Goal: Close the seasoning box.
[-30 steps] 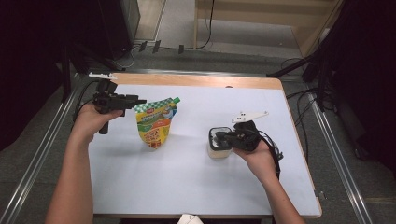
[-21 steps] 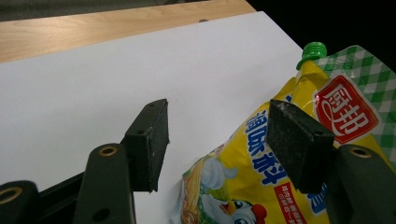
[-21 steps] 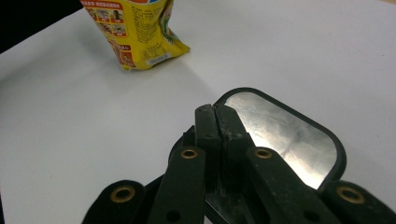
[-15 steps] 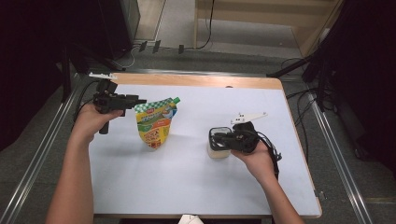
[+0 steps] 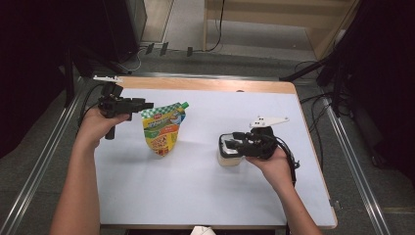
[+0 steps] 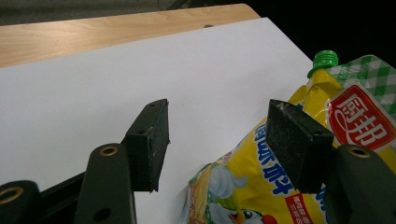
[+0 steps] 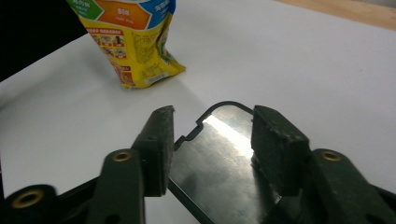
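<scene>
Your right gripper point(image 5: 229, 146) just let its jaws spread over the beige tub point(image 5: 228, 158), right of the pouch point(image 5: 162, 128); its own view shows the tub's glossy black lid point(image 7: 219, 154); left gripper point(image 5: 145, 105) jaws apart, empty

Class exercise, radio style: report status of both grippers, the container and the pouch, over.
Left gripper open beside the yellow pouch. Right gripper jaws just opened, astride the foil-lidded container, pads off it. White mat unobstructed between them.

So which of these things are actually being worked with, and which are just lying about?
In use:
- right gripper, jaws just opening over the small tub with a shiny lid
- yellow pouch near the left gripper

Lying about:
- cables on the floor beyond the table
</scene>
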A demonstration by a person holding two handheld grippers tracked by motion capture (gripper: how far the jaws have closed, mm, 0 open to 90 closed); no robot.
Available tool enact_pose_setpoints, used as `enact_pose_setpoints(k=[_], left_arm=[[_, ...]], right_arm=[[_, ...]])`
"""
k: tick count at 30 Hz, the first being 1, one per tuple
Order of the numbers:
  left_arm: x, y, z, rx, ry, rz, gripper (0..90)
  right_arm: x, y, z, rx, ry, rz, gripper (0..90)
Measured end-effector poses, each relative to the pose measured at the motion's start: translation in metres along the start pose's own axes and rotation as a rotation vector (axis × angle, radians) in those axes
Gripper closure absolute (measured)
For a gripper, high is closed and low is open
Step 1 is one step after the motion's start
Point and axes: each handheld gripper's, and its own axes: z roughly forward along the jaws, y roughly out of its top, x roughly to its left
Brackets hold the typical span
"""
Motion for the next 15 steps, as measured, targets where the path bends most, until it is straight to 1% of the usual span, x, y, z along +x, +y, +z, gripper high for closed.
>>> enact_pose_setpoints(k=[4,7,10,11,13,15], left_arm=[[0.001,0.001,0.001,-0.003,-0.002,-0.008,40.4],[0.001,0.0,0.003,0.011,0.002,-0.003,40.4],[0.001,0.0,0.004,0.015,0.005,-0.002,40.4],[0.001,0.0,0.004,0.015,0.004,-0.001,40.3],[-0.001,0.0,0.004,0.013,0.001,0.005,40.3],[-0.001,0.0,0.005,0.018,0.002,0.006,40.4]], right_arm=[[-0.005,-0.002,-0.006,-0.019,-0.016,0.029,43.9],[-0.007,-0.001,-0.01,-0.034,-0.029,0.036,41.6],[-0.009,-0.001,-0.012,-0.04,-0.039,0.035,41.3],[-0.009,-0.003,-0.013,-0.034,-0.068,0.027,41.1],[-0.011,-0.003,-0.014,-0.029,-0.074,0.023,41.2],[-0.013,-0.004,-0.015,-0.037,-0.077,0.025,41.2]])
